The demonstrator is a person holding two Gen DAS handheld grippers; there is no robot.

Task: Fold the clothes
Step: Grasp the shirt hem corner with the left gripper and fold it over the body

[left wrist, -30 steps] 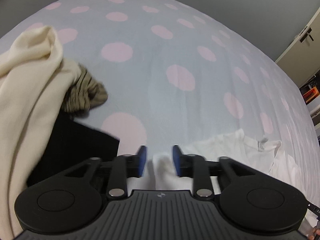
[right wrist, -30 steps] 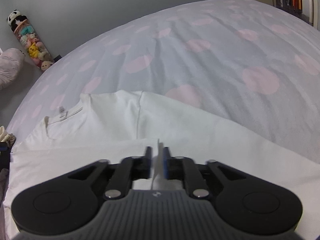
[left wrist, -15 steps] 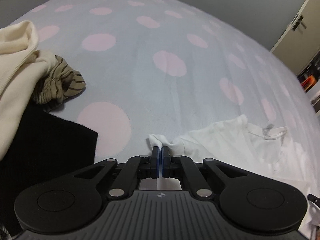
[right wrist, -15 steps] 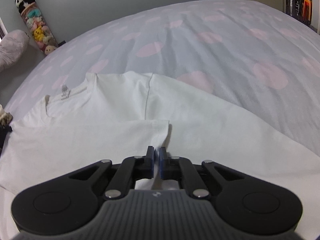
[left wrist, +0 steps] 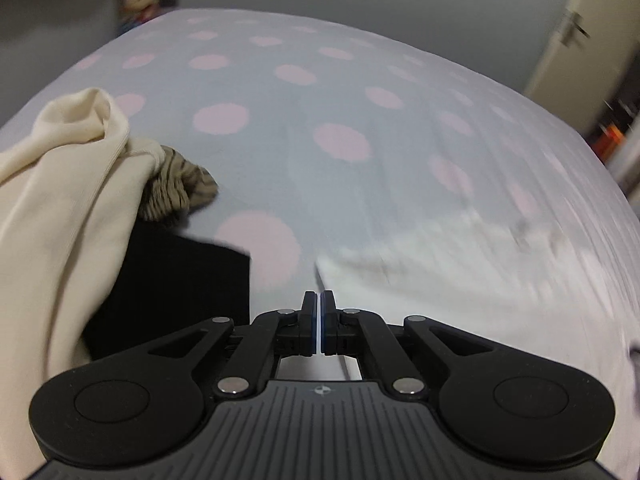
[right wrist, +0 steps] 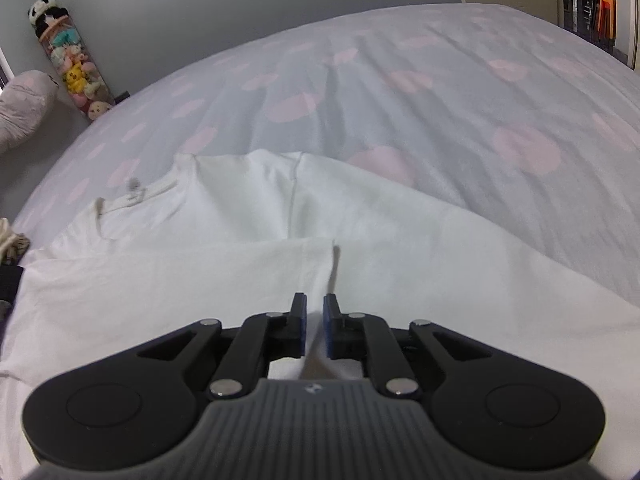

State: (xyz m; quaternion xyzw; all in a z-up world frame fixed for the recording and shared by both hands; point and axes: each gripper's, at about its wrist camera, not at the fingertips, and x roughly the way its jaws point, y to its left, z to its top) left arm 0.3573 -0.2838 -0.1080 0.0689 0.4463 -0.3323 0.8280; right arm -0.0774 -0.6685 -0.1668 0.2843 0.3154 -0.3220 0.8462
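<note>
Holding white T-shirt (left wrist: 460, 280) edge clenched in your left gripper (left wrist: 319, 300) | right gripper (right wrist: 315, 304) slightly parted astride folded hem, just reopening | shirt lies ahead, collar far-left.

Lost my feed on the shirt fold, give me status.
Left gripper shut on white T-shirt edge. Right gripper jaws just reopening, fabric fold between them. Cream garment piled left, clear of the shirt.

Each hand-held gripper (left wrist: 319, 300) (right wrist: 315, 303): black linkage arms w/ silver pivots, blue pads, ribbed grey body.
</note>
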